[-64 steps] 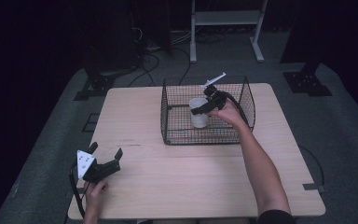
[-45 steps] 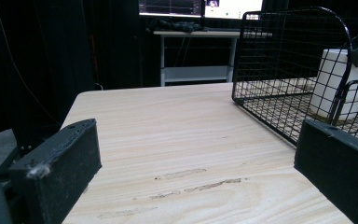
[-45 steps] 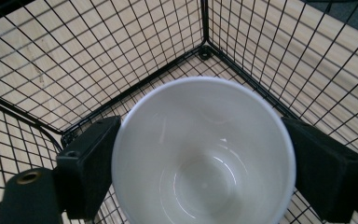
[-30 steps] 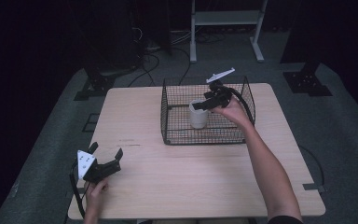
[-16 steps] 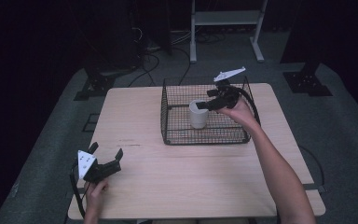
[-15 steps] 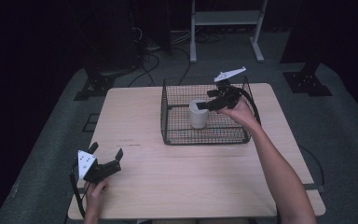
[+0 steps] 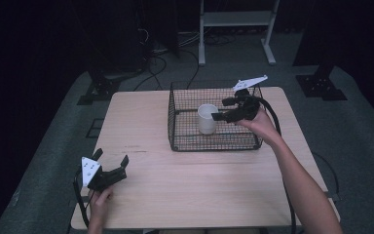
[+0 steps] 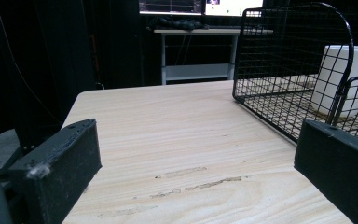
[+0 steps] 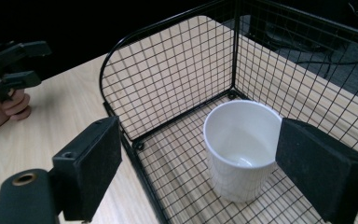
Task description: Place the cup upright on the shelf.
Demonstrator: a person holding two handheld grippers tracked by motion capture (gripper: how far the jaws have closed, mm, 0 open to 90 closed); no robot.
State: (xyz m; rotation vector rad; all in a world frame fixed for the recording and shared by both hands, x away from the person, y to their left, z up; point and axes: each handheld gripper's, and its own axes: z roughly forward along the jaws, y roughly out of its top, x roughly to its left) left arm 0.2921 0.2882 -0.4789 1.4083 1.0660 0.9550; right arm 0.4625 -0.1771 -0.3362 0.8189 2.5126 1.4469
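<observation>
Worktop (image 7: 209, 185): pale wood, rounded corners, faint scuff marks near the 9 o'clock side.
Basket (image 7: 185, 139): black wire, open top, standing on the worktop toward 1 o'clock; rounded upper corners in both gripper views.
Cup (image 7: 207, 118): white, upright, empty, standing on the basket floor at about the basket's middle, apart from the wire walls.
Right hand-held gripper (image 7: 222, 109): held over the basket from its 3 o'clock side, pointing toward 9 o'clock; jaws spread wide, nothing between them; in the right gripper view (image 9: 200, 172) the cup (image 9: 242, 149) sits below and ahead, nearer the right-hand jaw, not touched by either jaw.
Right hand (image 7: 260, 124): wrapped round the gripper body above the basket's 3 o'clock wall; forearm running in from 5 o'clock.
Grey plate (image 7: 250, 82): three-cornered, on top of the right hand-held gripper, tilted up.
Cable (image 7: 272, 114): black, looping off the right hand-held gripper along the forearm.
Left hand-held gripper (image 7: 111, 164): low at the worktop's 7 o'clock corner, well apart from the basket; jaws spread, holding nothing; in the left gripper view (image 8: 196, 172) bare wood lies between the jaws, with the basket (image 8: 289, 51) and cup (image 8: 342, 77) ahead at 2 o'clock.
Left hand (image 7: 100, 197): gripping the body from below, at the worktop's near edge.
Floor (image 7: 44, 161): grey, with dark cables at 11 o'clock beyond the worktop.
</observation>
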